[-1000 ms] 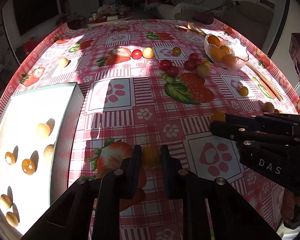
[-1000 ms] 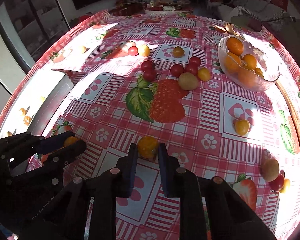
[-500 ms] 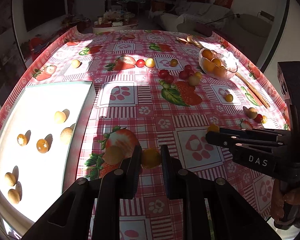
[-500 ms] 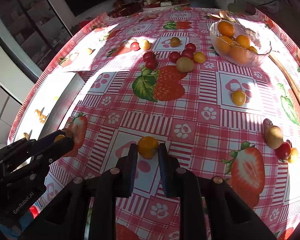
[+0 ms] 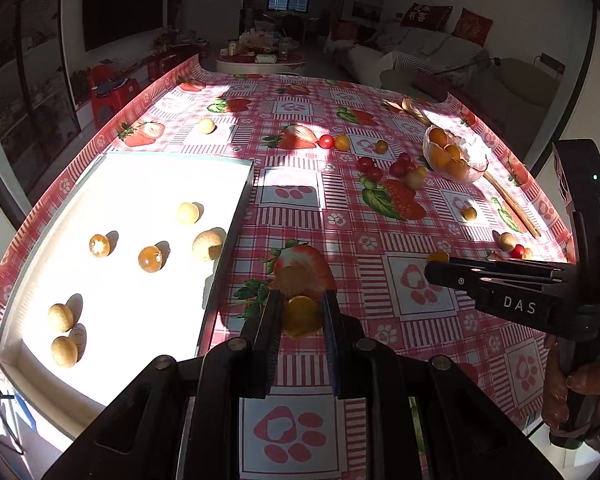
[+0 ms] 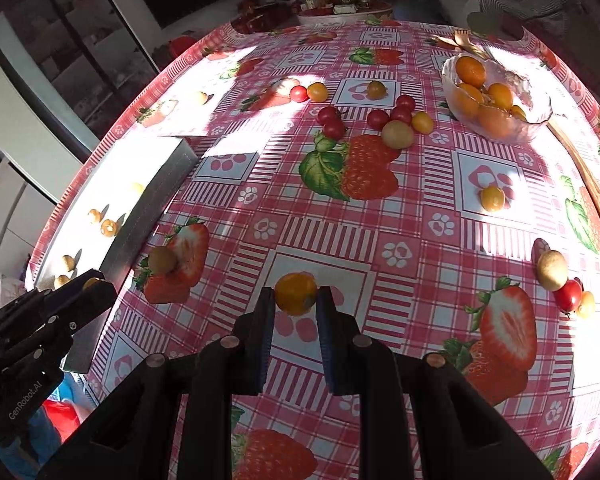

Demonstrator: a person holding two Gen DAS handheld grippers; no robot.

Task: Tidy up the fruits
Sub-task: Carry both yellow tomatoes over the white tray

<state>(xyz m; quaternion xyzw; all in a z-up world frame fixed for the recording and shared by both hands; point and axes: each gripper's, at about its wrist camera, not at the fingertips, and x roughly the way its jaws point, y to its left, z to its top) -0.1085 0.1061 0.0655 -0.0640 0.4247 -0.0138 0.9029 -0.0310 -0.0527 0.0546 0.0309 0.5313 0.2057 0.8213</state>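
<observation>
My left gripper point(image 5: 300, 312) is shut on a yellow-orange tomato point(image 5: 301, 315), held above the table just right of the white tray point(image 5: 140, 184). My right gripper point(image 6: 295, 300) is shut on another yellow-orange tomato point(image 6: 296, 294), held above the tablecloth. The right gripper also shows in the left wrist view point(image 5: 440, 266), and the left gripper in the right wrist view point(image 6: 94, 284). The tray holds several small yellow and tan fruits point(image 5: 151, 258). A glass bowl point(image 6: 540, 114) at the far right holds orange fruits point(image 6: 470, 70).
Red and yellow tomatoes point(image 6: 334, 120) lie loose mid-table, with more near the right edge point(image 6: 568, 294). A tan fruit point(image 6: 162, 260) lies beside the tray. A wooden stick point(image 6: 588, 188) lies along the right side. A lone fruit point(image 5: 206, 126) sits far left.
Both grippers have risen and pulled back from the table, each keeping its tomato. The tray has come further into the left wrist view.
</observation>
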